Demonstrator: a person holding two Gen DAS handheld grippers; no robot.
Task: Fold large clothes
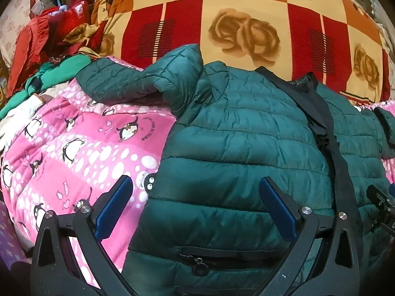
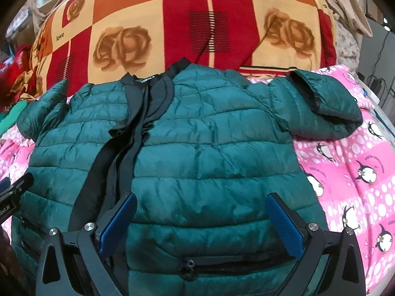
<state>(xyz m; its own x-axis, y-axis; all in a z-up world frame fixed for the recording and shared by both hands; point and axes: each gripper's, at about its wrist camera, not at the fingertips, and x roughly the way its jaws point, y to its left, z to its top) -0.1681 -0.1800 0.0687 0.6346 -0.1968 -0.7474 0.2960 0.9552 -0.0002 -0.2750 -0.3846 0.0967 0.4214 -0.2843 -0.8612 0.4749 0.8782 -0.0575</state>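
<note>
A dark green quilted puffer jacket (image 1: 242, 133) lies front up on a pink penguin quilt (image 1: 74, 153), its black-edged front opening running down the middle. It also shows in the right wrist view (image 2: 209, 148). Its left sleeve (image 1: 138, 79) lies bent across the quilt. Its right sleeve (image 2: 325, 108) lies out to the right, folded back on itself. My left gripper (image 1: 195, 187) is open above the jacket's lower left panel, near a zip pocket (image 1: 212, 259). My right gripper (image 2: 202, 204) is open above the lower right panel, near its pocket (image 2: 222, 264). Neither holds anything.
A red, orange and cream blanket with roses and "love" print (image 1: 246, 12) is heaped behind the jacket. A pile of red and green clothes (image 1: 49, 49) sits at the far left. The pink quilt (image 2: 358, 185) extends right of the jacket.
</note>
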